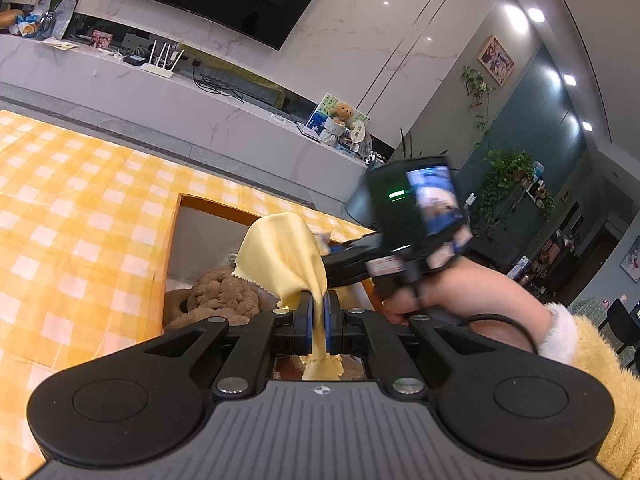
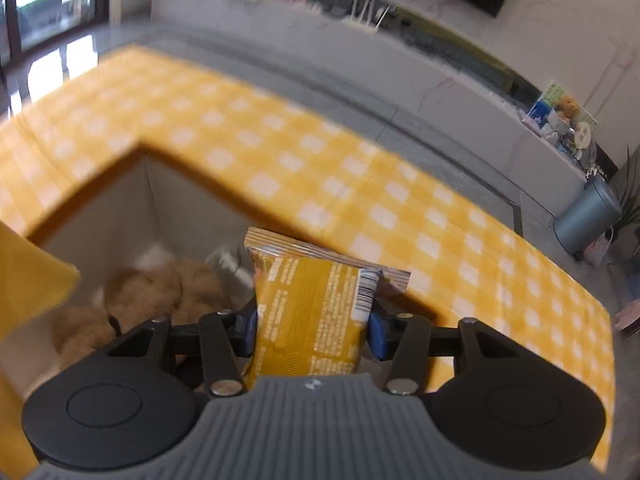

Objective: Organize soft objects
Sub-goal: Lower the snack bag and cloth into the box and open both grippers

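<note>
While both my tongs hover above the box (image 1: 176,240), each one holds something.
Left tongs (image 1: 319,312) pinch the yellow cloth (image 1: 280,256); right tongs (image 2: 314,330) clamp the snack packet (image 2: 312,312).

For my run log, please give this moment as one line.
left gripper: shut on yellow cloth | right gripper: holds snack packet | both over box

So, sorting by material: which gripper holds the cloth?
The left gripper pinches the pale yellow cloth; the right gripper holds a yellow snack packet.
</note>
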